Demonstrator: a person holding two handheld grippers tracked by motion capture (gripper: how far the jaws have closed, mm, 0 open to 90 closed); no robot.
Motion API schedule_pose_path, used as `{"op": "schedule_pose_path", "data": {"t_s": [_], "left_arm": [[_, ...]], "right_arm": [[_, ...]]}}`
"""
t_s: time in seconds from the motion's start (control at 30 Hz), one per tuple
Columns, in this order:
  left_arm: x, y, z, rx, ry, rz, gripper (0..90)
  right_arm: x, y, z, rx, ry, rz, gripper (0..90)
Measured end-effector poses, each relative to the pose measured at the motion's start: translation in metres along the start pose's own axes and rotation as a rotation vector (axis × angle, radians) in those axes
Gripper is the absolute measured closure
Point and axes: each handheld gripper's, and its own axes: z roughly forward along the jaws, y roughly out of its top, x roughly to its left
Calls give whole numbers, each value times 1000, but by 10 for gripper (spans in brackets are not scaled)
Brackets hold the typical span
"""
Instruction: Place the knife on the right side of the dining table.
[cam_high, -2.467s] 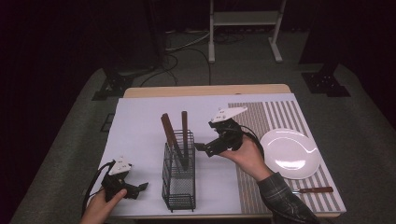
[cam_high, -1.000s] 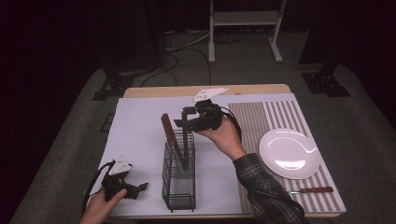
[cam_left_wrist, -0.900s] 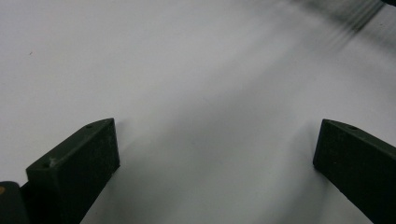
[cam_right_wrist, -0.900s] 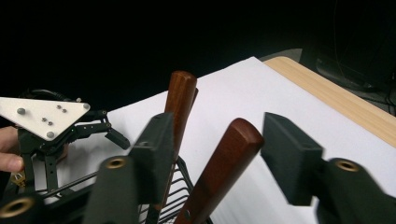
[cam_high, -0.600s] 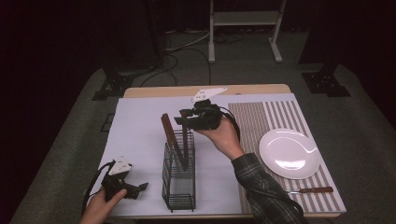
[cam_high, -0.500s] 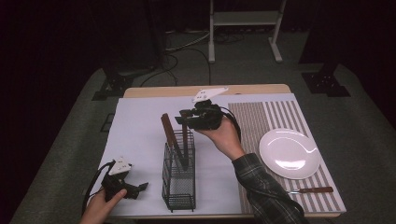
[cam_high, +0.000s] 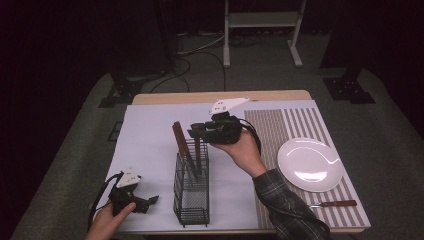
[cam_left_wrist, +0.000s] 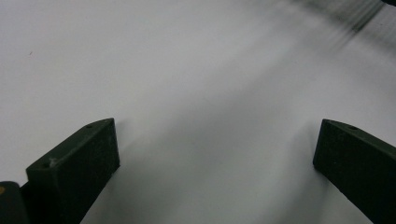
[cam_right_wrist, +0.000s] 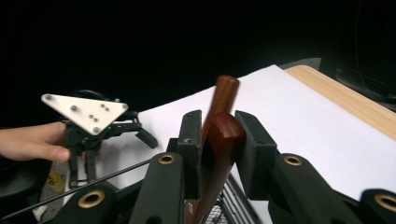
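Observation:
A black wire caddy (cam_high: 191, 192) stands on the white mat (cam_high: 150, 135) and holds two upright utensils with brown wooden handles. My right gripper (cam_high: 196, 132) reaches in from the right at the top of the right-hand handle (cam_high: 198, 152). Its jaws have just been closing, and that handle (cam_right_wrist: 225, 135) sits between them with both pads against it. The other handle (cam_high: 179, 139) leans just left, beyond the jaws (cam_right_wrist: 225, 88). My left gripper (cam_high: 149, 201) rests low on the mat at the front left, open (cam_left_wrist: 215, 163) with bare mat between its fingers.
A white plate (cam_high: 310, 164) lies on the striped placemat (cam_high: 280, 125) at the right. A wooden-handled knife (cam_high: 334, 204) lies near that mat's front edge. The left gripper (cam_right_wrist: 86, 121) and its hand also sit beyond the caddy in the right gripper view.
The right gripper came from the caddy's right side up to the handle tops, then its jaws narrowed onto the right-hand handle. The left gripper has stayed put.

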Motion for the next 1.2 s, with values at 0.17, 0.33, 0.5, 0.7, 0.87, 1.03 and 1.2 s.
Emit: {"op": "schedule_pose_path", "data": {"t_s": [0.17, 0.33, 0.5, 0.7, 0.87, 1.03, 1.2], "left_arm": [[0, 0, 0, -2, 2, 0, 0], [0, 0, 0, 0, 0, -1, 0], [0, 0, 0, 0, 0, -2, 0], [0, 0, 0, 0, 0, -2, 0], [0, 0, 0, 1, 0, -2, 0], [0, 0, 0, 1, 0, -1, 0], [0, 0, 0, 1, 0, -1, 0]], "right_arm": [[7, -1, -4, -15, 24, -4, 745], [16, -3, -8, -23, 46, -12, 761], [25, -4, -10, -25, 71, -26, 779], [31, -2, -10, -17, 59, -52, 789], [31, 3, -12, -38, 57, -57, 791], [33, 12, -15, -49, 51, -67, 792], [35, 20, -20, -58, 41, -79, 793]]}}
